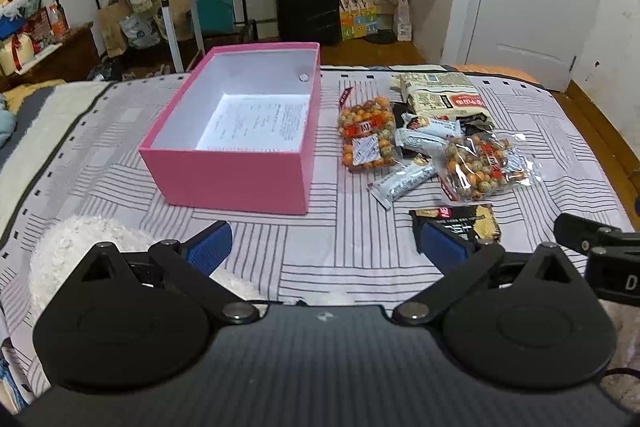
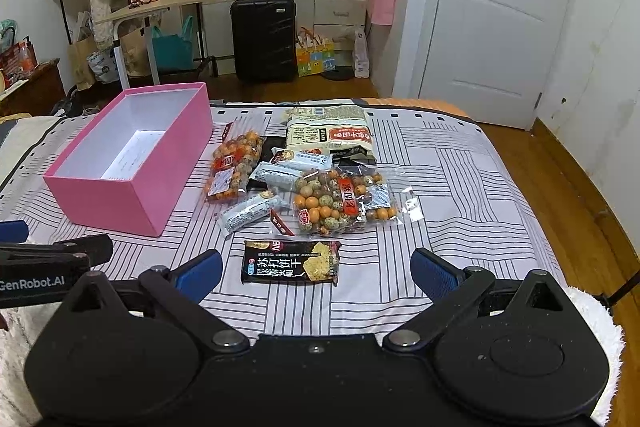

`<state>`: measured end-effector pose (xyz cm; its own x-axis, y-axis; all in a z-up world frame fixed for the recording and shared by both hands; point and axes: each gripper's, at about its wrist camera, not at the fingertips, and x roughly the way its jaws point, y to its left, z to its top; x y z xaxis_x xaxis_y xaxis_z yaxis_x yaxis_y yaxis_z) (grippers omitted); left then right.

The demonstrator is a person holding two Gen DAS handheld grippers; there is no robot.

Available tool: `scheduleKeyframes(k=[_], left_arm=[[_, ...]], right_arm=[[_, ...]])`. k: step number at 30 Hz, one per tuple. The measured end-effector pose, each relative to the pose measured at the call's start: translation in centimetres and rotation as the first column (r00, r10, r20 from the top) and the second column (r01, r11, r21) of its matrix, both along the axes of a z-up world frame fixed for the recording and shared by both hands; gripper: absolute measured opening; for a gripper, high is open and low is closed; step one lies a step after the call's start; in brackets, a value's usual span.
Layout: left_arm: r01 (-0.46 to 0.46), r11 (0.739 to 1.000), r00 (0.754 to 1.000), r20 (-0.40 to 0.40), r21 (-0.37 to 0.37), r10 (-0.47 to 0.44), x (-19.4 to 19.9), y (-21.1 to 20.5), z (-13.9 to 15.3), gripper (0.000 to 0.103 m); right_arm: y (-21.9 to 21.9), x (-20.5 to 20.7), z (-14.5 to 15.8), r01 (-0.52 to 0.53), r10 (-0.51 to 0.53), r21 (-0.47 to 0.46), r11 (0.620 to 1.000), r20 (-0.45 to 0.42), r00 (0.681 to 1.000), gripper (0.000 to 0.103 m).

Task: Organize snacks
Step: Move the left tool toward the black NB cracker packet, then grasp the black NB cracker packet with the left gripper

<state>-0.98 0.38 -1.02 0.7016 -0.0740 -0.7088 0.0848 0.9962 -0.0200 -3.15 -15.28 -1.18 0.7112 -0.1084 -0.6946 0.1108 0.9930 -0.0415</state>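
An open pink box (image 1: 232, 173) (image 2: 116, 203) sits on the bed; only a printed paper lies inside. Right of it lies a pile of snacks: two clear bags of coated peanuts (image 1: 366, 139) (image 2: 340, 201), a large beige bag (image 1: 440, 99) (image 2: 330, 131), several white bars (image 1: 404, 181) (image 2: 248, 213), and a black cracker pack (image 2: 291, 262) (image 1: 476, 221) nearest me. My left gripper (image 1: 326, 245) is open and empty in front of the box. My right gripper (image 2: 316, 271) is open and empty, its jaws standing either side of the cracker pack, just short of it.
The bed has a striped sheet (image 2: 460, 187). A white fluffy cushion (image 1: 80, 247) lies at the near left. Beyond the bed stand a black suitcase (image 2: 264, 39), a side table (image 2: 160, 7), wardrobes and a white door (image 2: 492, 11). Wooden floor runs along the right (image 2: 580, 187).
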Motion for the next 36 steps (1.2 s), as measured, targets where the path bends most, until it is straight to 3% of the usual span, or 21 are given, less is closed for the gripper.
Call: scheduleKeyframes(k=[13, 20, 24, 30, 33, 36], left_arm=[[0.035, 0.999, 0.999, 0.011, 0.018, -0.035, -0.5, -0.8, 0.0, 0.103], [0.052, 0.996, 0.999, 0.019, -0.068, -0.050, -0.6, -0.3, -0.5, 0.103], [0.050, 0.997, 0.999, 0.020, -0.064, -0.049, -0.6, -0.4, -0.6, 0.103], [0.067, 0.995, 0.997, 0.045, -0.072, -0.064, -0.6, -0.4, -0.2, 0.103], [0.110, 0.990, 0.991, 0.080, -0.087, -0.104, -0.5, -0.3, 0.8, 0.103], [0.133, 0.990, 0.986, 0.106, -0.050, -0.127, 0.2, -0.6, 1.9, 0.103]], right_arm=[[-0.4, -0.2, -0.5, 0.012, -0.012, -0.004, 1.000, -0.001, 1.000, 0.102], [-0.5, -0.2, -0.6, 0.013, -0.013, -0.005, 1.000, 0.000, 1.000, 0.102], [-0.7, -0.1, -0.8, 0.012, -0.012, 0.000, 1.000, 0.003, 1.000, 0.102], [-1.8, 0.1, -0.6, -0.038, 0.032, 0.069, 0.997, 0.097, 0.995, 0.102], [-2.1, 1.2, 0.1, -0.117, 0.116, 0.002, 0.993, 0.125, 0.985, 0.102], [-2.3, 3.3, 0.5, -0.168, 0.175, -0.073, 0.983, 0.097, 0.980, 0.102]])
